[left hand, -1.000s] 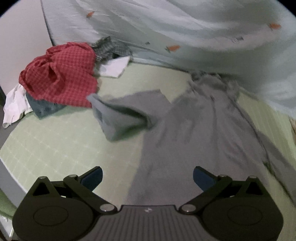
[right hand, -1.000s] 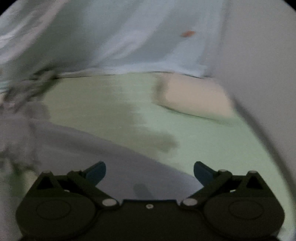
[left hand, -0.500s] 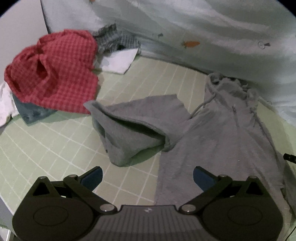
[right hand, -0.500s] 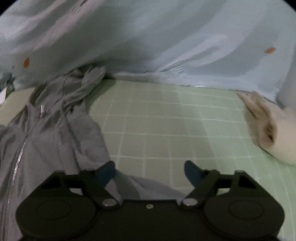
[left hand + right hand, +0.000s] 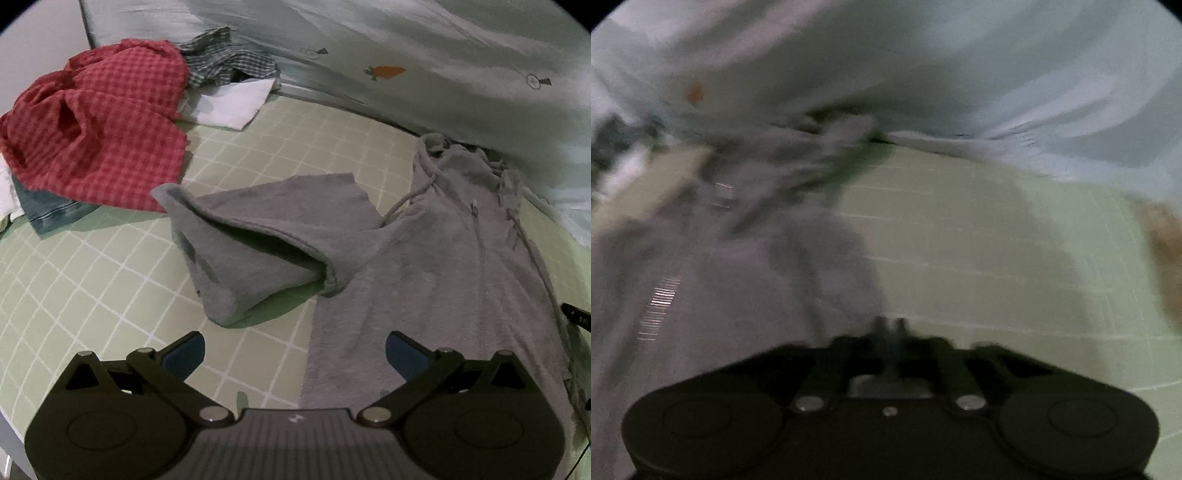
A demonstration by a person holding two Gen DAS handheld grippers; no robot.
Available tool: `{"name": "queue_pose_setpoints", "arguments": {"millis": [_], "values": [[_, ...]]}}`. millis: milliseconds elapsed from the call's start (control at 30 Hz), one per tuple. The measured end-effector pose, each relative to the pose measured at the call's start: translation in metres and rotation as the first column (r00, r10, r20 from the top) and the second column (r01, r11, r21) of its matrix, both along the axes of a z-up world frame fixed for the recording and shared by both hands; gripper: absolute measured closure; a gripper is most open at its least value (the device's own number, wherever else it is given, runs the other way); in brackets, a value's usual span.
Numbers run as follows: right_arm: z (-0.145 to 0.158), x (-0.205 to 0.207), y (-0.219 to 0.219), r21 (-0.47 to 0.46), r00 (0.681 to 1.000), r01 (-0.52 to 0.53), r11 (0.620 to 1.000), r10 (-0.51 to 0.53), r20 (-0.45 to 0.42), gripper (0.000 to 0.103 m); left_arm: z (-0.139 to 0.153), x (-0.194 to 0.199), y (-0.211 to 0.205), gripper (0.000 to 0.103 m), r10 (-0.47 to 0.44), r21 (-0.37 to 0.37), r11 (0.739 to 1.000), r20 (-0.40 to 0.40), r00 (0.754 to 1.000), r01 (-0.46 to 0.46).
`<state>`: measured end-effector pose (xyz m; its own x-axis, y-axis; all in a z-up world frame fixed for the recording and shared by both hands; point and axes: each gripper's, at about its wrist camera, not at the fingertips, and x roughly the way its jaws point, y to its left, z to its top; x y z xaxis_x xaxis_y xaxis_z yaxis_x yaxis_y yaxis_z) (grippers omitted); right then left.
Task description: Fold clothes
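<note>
A grey zip hoodie (image 5: 443, 258) lies front up on the green gridded sheet (image 5: 92, 277), hood toward the blanket. Its left sleeve (image 5: 258, 236) is folded back on itself, cuff end toward me. My left gripper (image 5: 295, 347) hovers open over the sheet and the hoodie's lower left edge, with nothing between its blue pads. In the blurred right wrist view, the hoodie (image 5: 738, 277) fills the left side. My right gripper (image 5: 888, 326) has its fingers together at the cloth's right edge, apparently pinching the fabric.
A pile of clothes sits far left: a red checked garment (image 5: 96, 122), a grey-green checked shirt (image 5: 225, 59), a white cloth (image 5: 236, 103), blue denim (image 5: 48, 210). A pale blue blanket (image 5: 443, 55) bunches along the back. A beige soft thing (image 5: 1167, 251) lies at the right.
The right gripper went from wide open to fully shut at the hoodie's right edge while swinging left. The left gripper came in lower over the hoodie's left side and stayed open.
</note>
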<state>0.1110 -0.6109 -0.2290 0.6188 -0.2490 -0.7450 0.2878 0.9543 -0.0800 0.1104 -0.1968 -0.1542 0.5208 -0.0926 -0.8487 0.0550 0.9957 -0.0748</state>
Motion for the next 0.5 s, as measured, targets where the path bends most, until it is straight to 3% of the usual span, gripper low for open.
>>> {"name": "queue_pose_setpoints", "arguments": {"millis": [267,333,400,467,500], "values": [[0.000,0.011,-0.030,-0.110,0.978,0.195,0.975,-0.202,-0.057,0.101,0.008,0.007,0.022,0.000,0.068,-0.003,0.998,0.053,0.996,-0.068],[0.001,0.007,-0.028,-0.146,0.968,0.227,0.963,-0.239,-0.075,0.086,0.008,0.010,0.031,0.000,0.100,-0.003,0.995,0.067,0.993,-0.100],[0.005,-0.004,-0.023,-0.148,0.963,0.249,0.957,-0.261,-0.068,0.029,0.006,0.017,0.040,0.000,0.139,-0.005,0.990,0.070,0.988,-0.139],[0.012,-0.017,-0.011,-0.137,0.961,0.266,0.954,-0.274,-0.042,0.015,0.003,0.026,0.050,0.000,0.172,-0.008,0.985,0.070,0.983,-0.171],[0.014,-0.025,-0.004,-0.132,0.962,0.265,0.955,-0.272,-0.035,0.015,0.001,0.031,0.054,0.001,0.186,-0.010,0.982,0.071,0.980,-0.186]]}}
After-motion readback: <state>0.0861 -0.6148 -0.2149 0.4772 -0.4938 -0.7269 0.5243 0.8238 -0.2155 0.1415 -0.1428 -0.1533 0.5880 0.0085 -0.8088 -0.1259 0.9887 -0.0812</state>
